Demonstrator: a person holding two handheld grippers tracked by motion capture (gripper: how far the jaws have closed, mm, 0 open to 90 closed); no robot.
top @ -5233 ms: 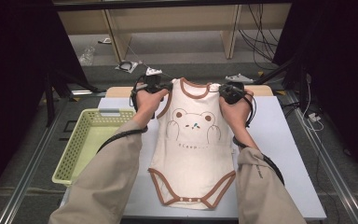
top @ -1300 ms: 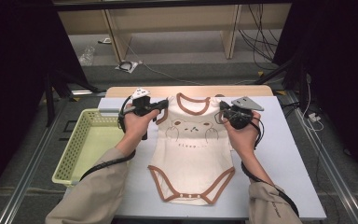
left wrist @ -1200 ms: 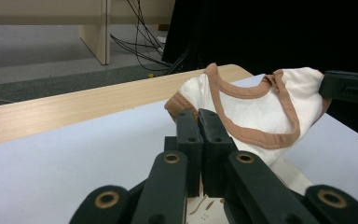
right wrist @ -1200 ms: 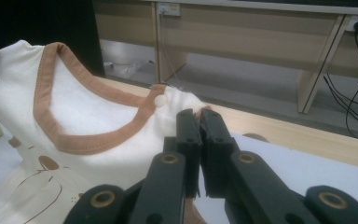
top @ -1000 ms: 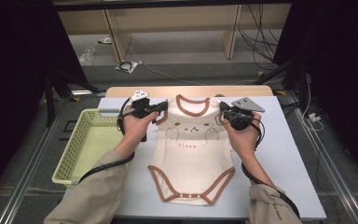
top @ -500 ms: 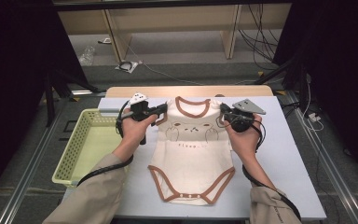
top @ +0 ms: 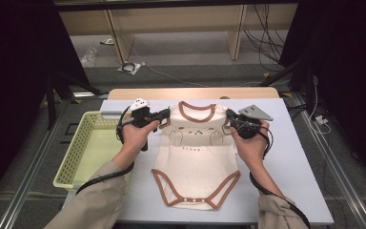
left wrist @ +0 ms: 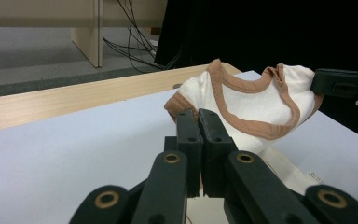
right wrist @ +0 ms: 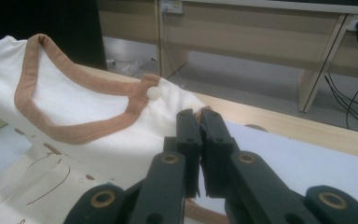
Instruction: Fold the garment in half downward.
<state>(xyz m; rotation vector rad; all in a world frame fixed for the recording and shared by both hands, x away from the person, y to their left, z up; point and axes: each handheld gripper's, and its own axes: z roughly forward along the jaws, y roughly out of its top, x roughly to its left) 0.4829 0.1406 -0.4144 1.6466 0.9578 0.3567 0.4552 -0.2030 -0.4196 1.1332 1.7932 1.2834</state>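
Now bodysuit top nearer, folded

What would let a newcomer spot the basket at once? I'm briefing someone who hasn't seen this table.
Start from the white table, where a cream bodysuit lies between the left gripper and the right gripper. The basket sits at the table's left edge, beside the person's left arm. It is the one pale green, slotted-walled thing there.
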